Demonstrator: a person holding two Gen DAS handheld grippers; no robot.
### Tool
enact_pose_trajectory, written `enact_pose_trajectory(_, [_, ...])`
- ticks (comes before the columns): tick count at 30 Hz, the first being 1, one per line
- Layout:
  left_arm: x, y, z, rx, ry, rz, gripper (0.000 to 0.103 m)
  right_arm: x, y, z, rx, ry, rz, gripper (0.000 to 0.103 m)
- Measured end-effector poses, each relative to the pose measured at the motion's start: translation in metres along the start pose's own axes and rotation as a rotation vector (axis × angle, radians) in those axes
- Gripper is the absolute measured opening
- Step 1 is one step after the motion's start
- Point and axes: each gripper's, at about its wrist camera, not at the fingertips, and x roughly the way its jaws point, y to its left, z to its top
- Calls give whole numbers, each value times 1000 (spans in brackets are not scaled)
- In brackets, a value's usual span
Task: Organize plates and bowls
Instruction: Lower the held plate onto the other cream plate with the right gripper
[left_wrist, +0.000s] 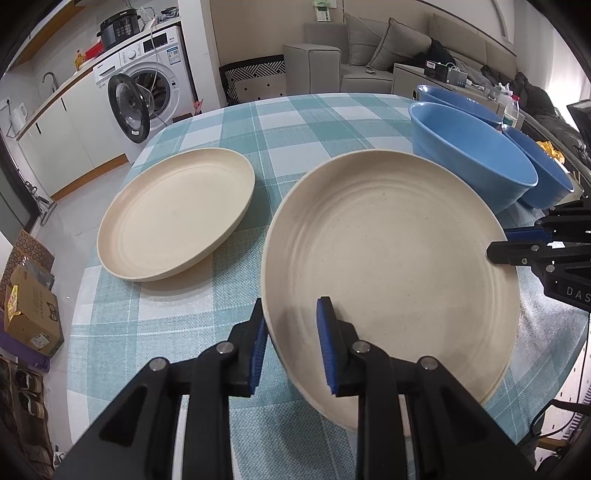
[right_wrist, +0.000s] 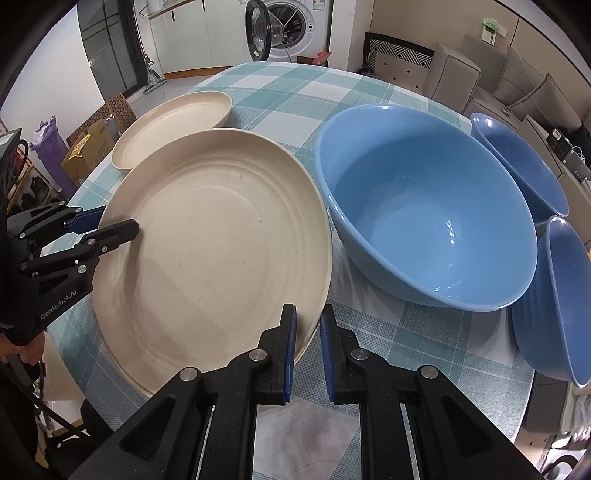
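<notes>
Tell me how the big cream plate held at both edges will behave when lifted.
The large cream speckled plate looks rigid, so it should not flex. Each gripper, left gripper and right gripper, straddles only the thin rim, so it may tilt or slip. Its matte surface probably helps the blue pads grip.

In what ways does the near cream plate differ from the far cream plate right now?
The near plate has both claws at its rim, the left claw and the right claw; the far plate has none. The near plate looks tilted, one edge raised; the far plate lies flat on the tablecloth. Both are cream, round and empty.
</notes>
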Motion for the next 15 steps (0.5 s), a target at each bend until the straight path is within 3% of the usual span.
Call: enact_pose_trajectory(15, [2, -6, 0, 43, 12, 39, 25, 1, 1, -1, -13, 16, 0, 13])
